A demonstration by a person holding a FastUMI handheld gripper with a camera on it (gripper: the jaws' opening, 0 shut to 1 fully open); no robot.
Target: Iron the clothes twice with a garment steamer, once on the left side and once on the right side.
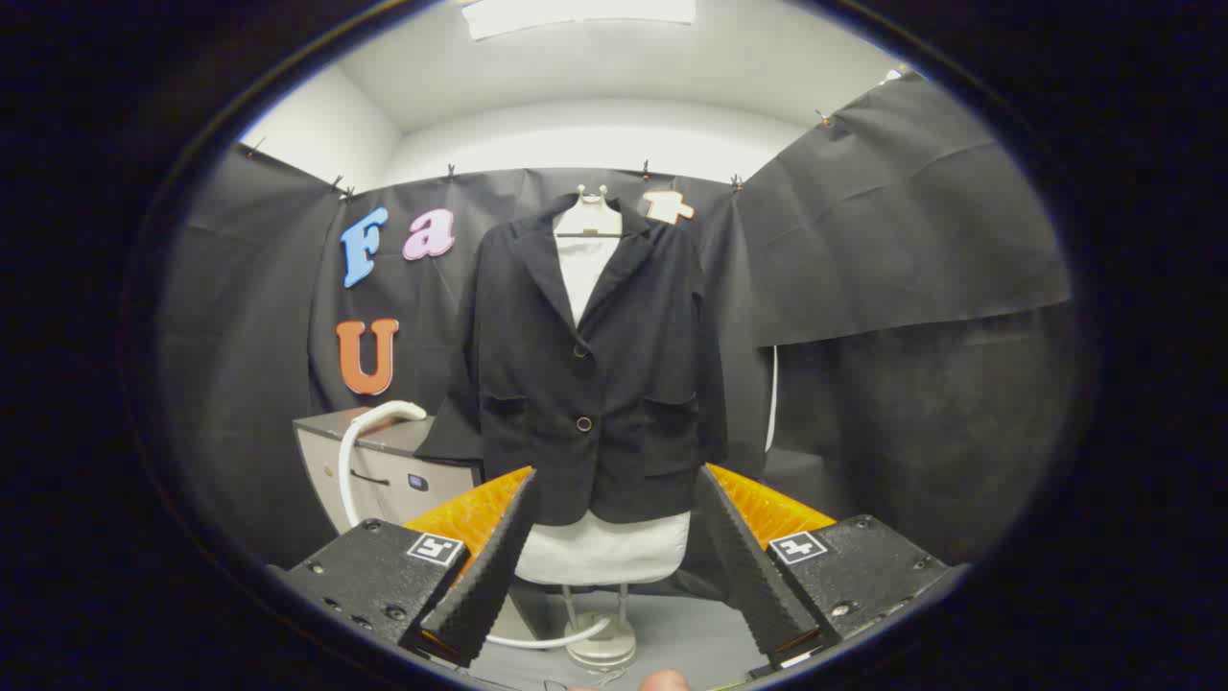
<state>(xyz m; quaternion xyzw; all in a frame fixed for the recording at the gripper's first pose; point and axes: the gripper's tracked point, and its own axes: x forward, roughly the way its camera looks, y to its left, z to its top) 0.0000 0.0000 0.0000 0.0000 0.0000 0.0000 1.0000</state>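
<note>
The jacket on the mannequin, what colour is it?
Black, seen in the gripper view: the jacket hangs beyond the open gripper.

My jaws, spread wide and holding nothing

My gripper (614,566) points straight ahead and sits level, its two black ribbed fingers (489,566) angled apart from each other with a broad open gap between the tips. Orange backing shows behind each finger, and each black base block carries a small square marker. Nothing touches either finger. A bit of a fingertip (664,680) peeks in just below them.
</note>
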